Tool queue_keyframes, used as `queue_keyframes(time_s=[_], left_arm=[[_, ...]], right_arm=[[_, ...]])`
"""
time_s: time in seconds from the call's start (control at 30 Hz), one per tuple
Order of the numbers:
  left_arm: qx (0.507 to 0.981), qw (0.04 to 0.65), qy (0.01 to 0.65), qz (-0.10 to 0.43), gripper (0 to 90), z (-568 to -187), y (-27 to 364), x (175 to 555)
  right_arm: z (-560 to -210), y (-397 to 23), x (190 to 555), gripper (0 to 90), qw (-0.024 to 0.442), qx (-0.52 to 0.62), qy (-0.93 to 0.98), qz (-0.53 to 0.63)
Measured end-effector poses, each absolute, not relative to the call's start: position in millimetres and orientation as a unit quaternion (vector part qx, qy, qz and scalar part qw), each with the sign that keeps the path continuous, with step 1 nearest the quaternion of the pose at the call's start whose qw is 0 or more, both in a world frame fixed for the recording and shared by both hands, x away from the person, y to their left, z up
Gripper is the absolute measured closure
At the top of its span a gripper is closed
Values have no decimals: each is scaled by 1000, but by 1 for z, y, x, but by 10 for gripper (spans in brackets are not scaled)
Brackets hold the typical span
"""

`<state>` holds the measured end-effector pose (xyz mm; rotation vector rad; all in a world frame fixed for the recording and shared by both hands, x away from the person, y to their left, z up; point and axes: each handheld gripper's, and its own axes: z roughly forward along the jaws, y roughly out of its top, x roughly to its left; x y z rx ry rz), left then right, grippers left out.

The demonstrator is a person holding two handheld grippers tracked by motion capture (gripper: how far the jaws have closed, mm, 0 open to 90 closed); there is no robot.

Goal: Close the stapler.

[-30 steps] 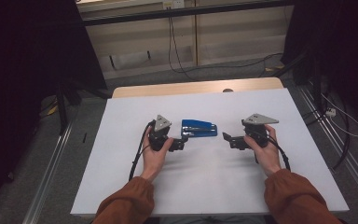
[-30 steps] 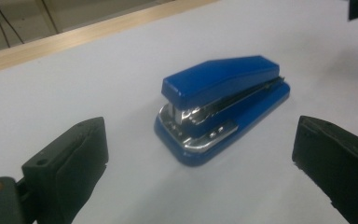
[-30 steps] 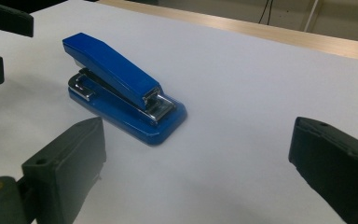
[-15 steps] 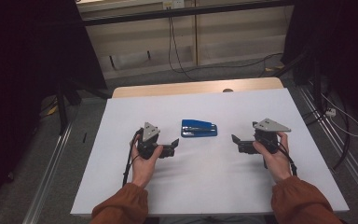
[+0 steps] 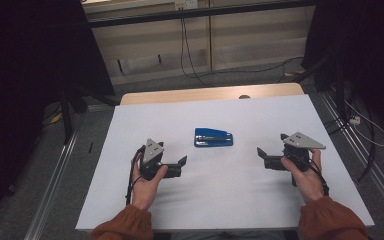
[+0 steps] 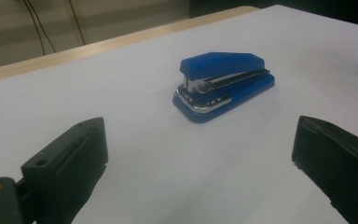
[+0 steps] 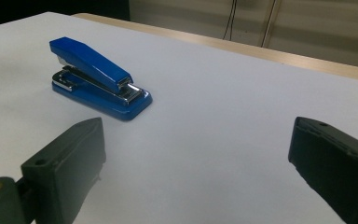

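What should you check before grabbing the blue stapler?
1. Left gripper open: ok, its jaws stand wide apart in the left gripper view.
2. Right gripper open: ok, jaws wide apart too.
3. Both grippers hold nothing: ok.
4. Stapler free to grab: ok, it lies flat and shut on the table, touching neither gripper.
5. Nothing in the way: ok, bare white top lies between each gripper and the stapler.
6. Staples inside: cannot tell.
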<state>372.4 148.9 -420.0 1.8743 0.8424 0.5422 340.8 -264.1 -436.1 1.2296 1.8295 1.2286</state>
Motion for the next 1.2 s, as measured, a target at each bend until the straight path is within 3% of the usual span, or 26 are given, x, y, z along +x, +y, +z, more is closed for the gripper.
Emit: queue_keyframes(time_s=[0.57,1.2], left_arm=[[757,481,358,260,36,-418,189,350],[732,485,397,266,35,-422,220,325]], right_arm=[[-433,-282,309,34,318,463,686,463],[-436,-297,279,29,354,487,651,461]])
